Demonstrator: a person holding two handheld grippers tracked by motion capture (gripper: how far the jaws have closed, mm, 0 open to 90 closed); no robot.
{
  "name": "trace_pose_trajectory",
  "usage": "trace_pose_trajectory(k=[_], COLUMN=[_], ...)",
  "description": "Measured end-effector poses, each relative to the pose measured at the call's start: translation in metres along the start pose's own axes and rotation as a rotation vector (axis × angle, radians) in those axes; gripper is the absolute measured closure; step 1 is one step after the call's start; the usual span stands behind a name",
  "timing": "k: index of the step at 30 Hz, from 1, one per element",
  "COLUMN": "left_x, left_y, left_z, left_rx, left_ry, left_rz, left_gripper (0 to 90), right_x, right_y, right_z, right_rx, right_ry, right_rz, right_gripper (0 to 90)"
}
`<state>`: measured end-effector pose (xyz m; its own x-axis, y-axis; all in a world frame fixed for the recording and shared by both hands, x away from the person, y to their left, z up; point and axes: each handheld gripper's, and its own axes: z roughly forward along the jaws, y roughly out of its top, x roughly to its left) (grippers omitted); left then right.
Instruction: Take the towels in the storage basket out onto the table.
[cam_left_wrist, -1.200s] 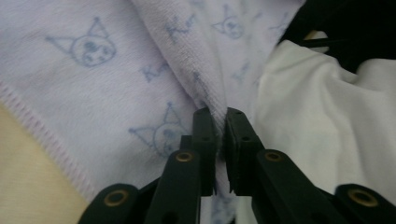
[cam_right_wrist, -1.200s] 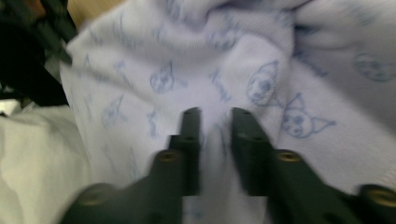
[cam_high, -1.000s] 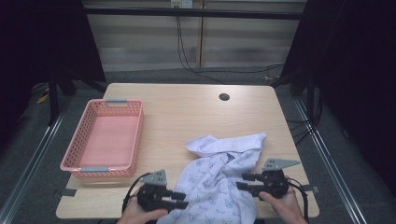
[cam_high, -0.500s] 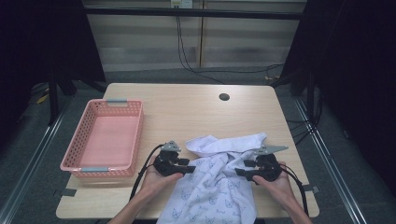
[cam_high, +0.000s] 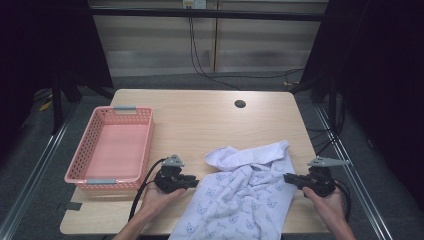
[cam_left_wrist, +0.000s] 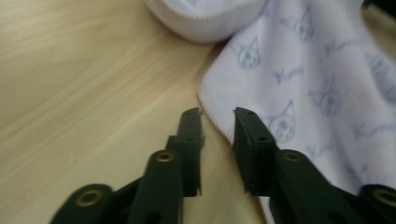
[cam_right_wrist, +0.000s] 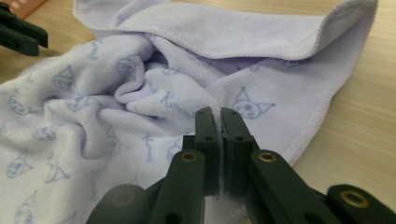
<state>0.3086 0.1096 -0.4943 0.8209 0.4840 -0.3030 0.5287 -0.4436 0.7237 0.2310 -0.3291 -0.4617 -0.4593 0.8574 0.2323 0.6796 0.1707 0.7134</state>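
Hands low, level; right hand-held gripper clamped on towel

The towel is looking like soft matt terry cloth with stitched hems. The table is showing smooth pale wood grain. The basket is looking like pink plastic mesh.

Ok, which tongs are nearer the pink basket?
Left. The left tongs sit just past the near right corner of the pink basket, at the towel's left edge. The right tongs are beyond the towel, closed on its right side.
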Motion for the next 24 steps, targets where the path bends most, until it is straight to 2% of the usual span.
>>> trace_pose_trajectory(k=[2, 3, 4, 5, 7, 9, 10, 11, 12, 13, 14, 15, 16, 17, 19, 21, 24], left_x=[-0.001, -0.001, -0.001, -0.003, -0.010, -0.011, -0.013, -0.013, -0.019, -0.019, -0.021, -0.023, -0.024, -0.024, -0.021, -0.015, -0.015], left_y=[0.003, 0.006, 0.008, 0.009, 0.011, 0.011, 0.011, 0.011, 0.010, 0.010, 0.009, 0.009, 0.009, 0.009, 0.007, 0.005, 0.000], left_z=[0.004, 0.007, 0.012, 0.016, 0.028, 0.031, 0.035, 0.035, 0.034, 0.034, 0.033, 0.032, 0.029, 0.029, 0.025, 0.010, -0.021], left_rx=[-0.010, -0.022, -0.026, -0.019, 0.034, 0.032, 0.040, 0.040, 0.061, 0.061, 0.077, 0.084, 0.103, 0.103, 0.087, 0.053, 0.009], left_ry=[-0.010, -0.014, -0.010, -0.030, -0.002, 0.007, 0.018, 0.018, 0.026, 0.026, 0.025, 0.037, 0.064, 0.064, 0.064, 0.052, 0.055], left_rz=[0.005, 0.007, 0.003, 0.012, 0.071, 0.074, 0.104, 0.104, 0.156, 0.156, 0.182, 0.194, 0.193, 0.193, 0.157, 0.108, 0.099], left_gripper=[60.8, 60.8, 56.6, 54.4, 54.3, 54.3, 54.5, 56.5, 65.8, 77.5, 86.8, 86.8, 88.4, 88.7, 88.8, 88.9, 88.9], right_x=[-0.001, -0.003, -0.003, -0.003, 0.000, 0.001, 0.001, 0.001, 0.002, 0.002, 0.002, 0.002, 0.001, 0.001, 0.001, 0.001, -0.001], right_y=[-0.003, -0.005, -0.007, -0.008, -0.008, -0.007, -0.005, -0.005, -0.005, -0.005, -0.004, -0.004, -0.004, -0.004, -0.003, -0.002, -0.001], right_z=[-0.002, -0.002, -0.001, 0.001, 0.006, 0.008, 0.010, 0.010, 0.012, 0.012, 0.013, 0.013, 0.014, 0.014, 0.012, 0.009, -0.002], right_rx=[-0.003, -0.001, 0.001, -0.003, 0.009, 0.011, 0.008, 0.008, 0.004, 0.004, 0.005, 0.005, 0.003, 0.003, -0.004, -0.016, -0.042], right_ry=[-0.002, 0.009, 0.008, 0.023, 0.030, 0.035, 0.049, 0.049, 0.059, 0.059, 0.069, 0.069, 0.072, 0.072, 0.071, 0.069, 0.057], right_rz=[0.007, 0.016, 0.014, 0.011, -0.002, -0.003, -0.007, -0.007, -0.007, -0.007, -0.008, -0.008, -0.005, -0.005, -0.003, -0.009, -0.017], right_gripper=[87.2, 87.1, 87.1, 87.1, 86.9, 86.8, 86.5, 86.5, 86.4, 86.4, 86.3, 86.3, 86.3, 86.3, 86.4, 86.5, 86.6])
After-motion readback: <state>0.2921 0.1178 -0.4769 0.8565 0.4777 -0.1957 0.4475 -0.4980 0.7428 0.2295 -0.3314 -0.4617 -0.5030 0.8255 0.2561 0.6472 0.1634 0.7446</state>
